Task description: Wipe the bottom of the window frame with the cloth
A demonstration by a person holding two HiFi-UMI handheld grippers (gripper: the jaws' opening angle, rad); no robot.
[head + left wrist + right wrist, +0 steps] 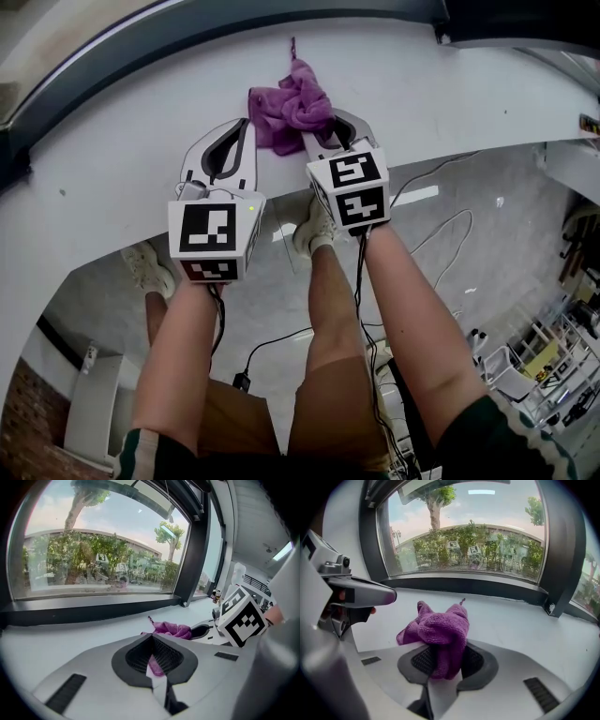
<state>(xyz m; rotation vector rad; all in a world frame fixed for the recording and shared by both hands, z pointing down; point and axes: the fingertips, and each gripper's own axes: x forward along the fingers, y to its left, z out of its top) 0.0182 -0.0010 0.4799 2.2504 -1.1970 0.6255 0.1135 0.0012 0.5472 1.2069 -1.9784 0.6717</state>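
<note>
A crumpled purple cloth [291, 101] lies on the white sill [450, 103] below the dark bottom rail of the window frame [141, 42]. My right gripper [321, 129] is shut on the cloth's near fold [440, 641], and the rest bunches up ahead of the jaws. The rail [464, 585] runs a short way beyond the cloth. My left gripper [246, 127] rests just left of the cloth, shut, its tips meeting [151, 637]. A sliver of purple shows through the gap behind its tips. The cloth [172, 629] sits just ahead and to its right.
The sill's near edge [450, 161] drops to a grey floor with cables [441, 234]. The person's legs and sneakers [314, 230] stand below it. A dark vertical window post [562, 564] rises at the sill's right. Wire racks [553, 366] stand at lower right.
</note>
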